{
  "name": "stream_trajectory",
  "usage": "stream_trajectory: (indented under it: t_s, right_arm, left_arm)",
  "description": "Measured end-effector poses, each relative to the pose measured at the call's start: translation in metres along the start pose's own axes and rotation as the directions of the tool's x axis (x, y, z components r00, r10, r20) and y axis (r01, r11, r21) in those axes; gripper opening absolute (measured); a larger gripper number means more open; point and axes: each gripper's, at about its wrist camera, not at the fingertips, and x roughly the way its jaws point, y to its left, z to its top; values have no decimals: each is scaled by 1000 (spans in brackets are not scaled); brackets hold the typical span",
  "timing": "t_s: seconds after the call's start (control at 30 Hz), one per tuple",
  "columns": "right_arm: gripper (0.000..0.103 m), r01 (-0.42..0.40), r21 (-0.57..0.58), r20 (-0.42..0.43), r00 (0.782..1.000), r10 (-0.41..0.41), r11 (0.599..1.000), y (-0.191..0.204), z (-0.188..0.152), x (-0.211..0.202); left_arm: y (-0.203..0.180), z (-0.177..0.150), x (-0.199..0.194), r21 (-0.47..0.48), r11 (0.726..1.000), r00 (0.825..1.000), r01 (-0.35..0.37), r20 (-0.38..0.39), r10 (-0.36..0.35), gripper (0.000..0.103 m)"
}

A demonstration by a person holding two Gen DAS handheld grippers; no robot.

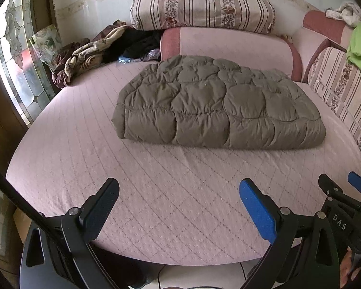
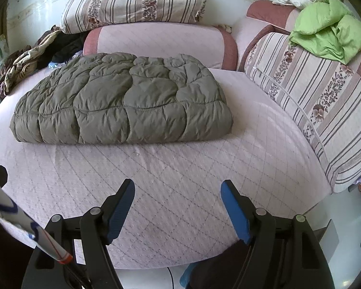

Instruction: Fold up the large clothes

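Observation:
An olive-green quilted puffer coat point(image 1: 216, 103) point(image 2: 122, 101) lies folded into a thick rectangle in the middle of the pink quilted seat point(image 1: 156, 192) point(image 2: 180, 168). My left gripper point(image 1: 179, 187) hovers over the seat's front edge, well short of the coat, its jaws wide apart with nothing between them. My right gripper point(image 2: 178, 187) hangs likewise near the front edge, open and empty, its blue pads point(image 2: 233, 212) clear of the fabric. The right gripper point(image 1: 341, 185) also shows at the right edge of the left wrist view.
Striped floral cushions point(image 1: 202, 4) point(image 2: 312, 91) line the back and right side. A lime-green garment point(image 2: 329, 31) lies on the right armrest. A brown patterned blanket and dark clothes point(image 1: 91, 53) are heaped at the back left, by a stained-glass window point(image 1: 16, 60).

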Motion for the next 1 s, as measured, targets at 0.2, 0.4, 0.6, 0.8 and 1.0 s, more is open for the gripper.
stream_trajectory:
  t_s: [0.2, 0.4, 0.6, 0.8, 1.0]
  right_arm:
    - [78, 0, -1, -12, 1000, 0, 1000, 0, -1, 5]
    - [78, -2, -2, -15, 1000, 2, 1000, 2, -2, 7]
    - [78, -6, -7, -15, 1000, 6, 1000, 3, -1, 8]
    - [78, -9, -13, -18, 1000, 8, 1000, 6, -1, 9]
    - [78, -9, -14, -19, 1000, 9, 1000, 8, -1, 9]
  left_arm:
    - [0, 0, 5, 1, 1000, 1000, -2, -17, 2, 100]
    - [0, -1, 8, -1, 1000, 1000, -4, -23, 4, 100]
    - [-1, -1, 12, -3, 1000, 999, -4, -33, 4, 100]
    - [1, -1, 13, -11, 1000, 999, 1, -39, -2, 100]
    - [1, -2, 15, -14, 1000, 999, 8, -48, -8, 100]
